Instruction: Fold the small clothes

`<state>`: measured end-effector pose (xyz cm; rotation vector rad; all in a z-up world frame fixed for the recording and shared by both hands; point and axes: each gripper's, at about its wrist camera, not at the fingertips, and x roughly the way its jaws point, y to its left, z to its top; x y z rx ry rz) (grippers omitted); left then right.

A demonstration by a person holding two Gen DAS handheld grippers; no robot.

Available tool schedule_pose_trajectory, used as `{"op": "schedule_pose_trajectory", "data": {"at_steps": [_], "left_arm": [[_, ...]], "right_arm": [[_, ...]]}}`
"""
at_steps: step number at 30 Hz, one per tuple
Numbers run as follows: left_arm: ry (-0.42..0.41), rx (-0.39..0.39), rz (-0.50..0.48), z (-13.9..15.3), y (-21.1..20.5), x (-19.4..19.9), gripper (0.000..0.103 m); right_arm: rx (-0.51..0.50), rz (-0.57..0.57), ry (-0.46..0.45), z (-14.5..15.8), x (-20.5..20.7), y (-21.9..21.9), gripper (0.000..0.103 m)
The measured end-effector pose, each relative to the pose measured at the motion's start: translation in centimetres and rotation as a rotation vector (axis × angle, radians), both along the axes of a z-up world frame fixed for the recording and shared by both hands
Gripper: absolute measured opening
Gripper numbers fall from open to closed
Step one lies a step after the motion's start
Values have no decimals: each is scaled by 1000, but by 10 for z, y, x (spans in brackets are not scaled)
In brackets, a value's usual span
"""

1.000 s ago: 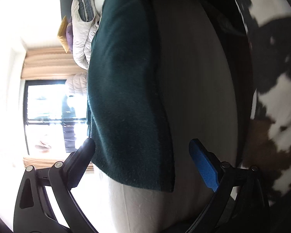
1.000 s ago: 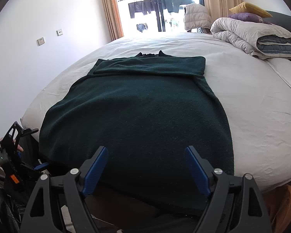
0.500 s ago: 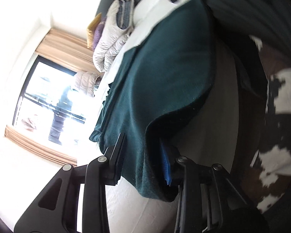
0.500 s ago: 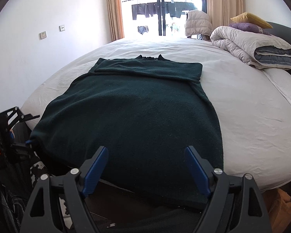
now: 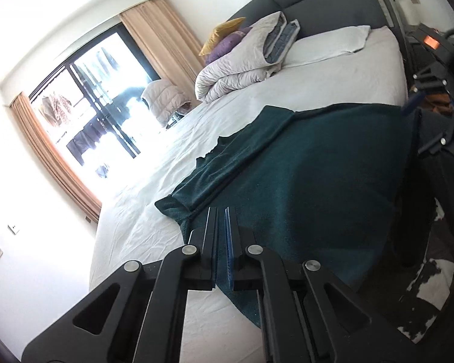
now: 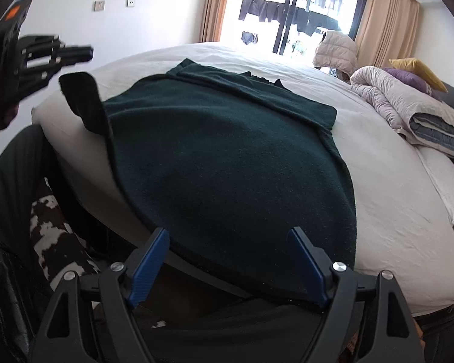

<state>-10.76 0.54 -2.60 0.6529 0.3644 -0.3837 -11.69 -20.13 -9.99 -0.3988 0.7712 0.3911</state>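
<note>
Dark-green garment (image 6: 227, 157) corner hangs lifted, pinched in the left gripper (image 6: 89, 50); right gripper (image 6: 227, 242) fingers closing slightly, empty.

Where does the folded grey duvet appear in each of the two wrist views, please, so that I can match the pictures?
Left wrist view: the folded grey duvet lies at upper centre, near the dark headboard, beyond the dark green garment.
Right wrist view: the duvet lies at the right edge, on the white sheet beside the garment.
Shared landmark: the yellow pillow, right behind the duvet in both.
</note>
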Motion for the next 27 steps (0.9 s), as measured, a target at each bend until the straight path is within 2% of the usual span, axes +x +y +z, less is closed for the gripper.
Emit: {"op": "schedule_pose_trajectory", "data": {"at_steps": [2,4,5,6,9,11,12,13,15,17,19,21,24,26,27], "left_arm": [[22,-19,19,1,2,14,3],[66,-27,-36,2,5,11,3],[85,1,-82,-3,6,12,3],[65,55,-113,-10,3,2,4],[56,242,-210,-59,-8,-35,10],[80,366,-279,-95,-13,-52,39],[64,433,-310,-108,-14,-61,93],[49,476,-352,-121,-14,-68,103],[59,530,-409,-137,-16,-74,103],[78,534,-422,-143,-18,-73,103],[45,556,-430,-154,-21,-71,103],[-50,647,-426,-189,-18,-90,103],[-214,808,-426,-230,-15,-89,103],[-266,852,-418,-245,-9,-86,101],[-276,843,-414,-246,-6,-85,94]], "right_arm": [[-24,25,1,-2,-1,4,80],[-37,47,7,-3,-3,8,80],[-37,52,7,-3,-4,9,79],[-33,52,8,-3,-4,8,79],[2,37,29,-5,-1,6,79],[12,29,37,-6,1,7,79],[19,29,37,-6,2,8,79],[26,30,38,-6,2,9,79],[35,29,40,-6,4,10,79],[46,22,41,-6,6,11,79],[63,14,39,-4,7,10,79],[78,3,40,-4,8,8,79],[94,-12,44,-3,11,7,79],[103,-19,41,-2,11,6,79],[106,-21,39,-1,12,5,79]]}}
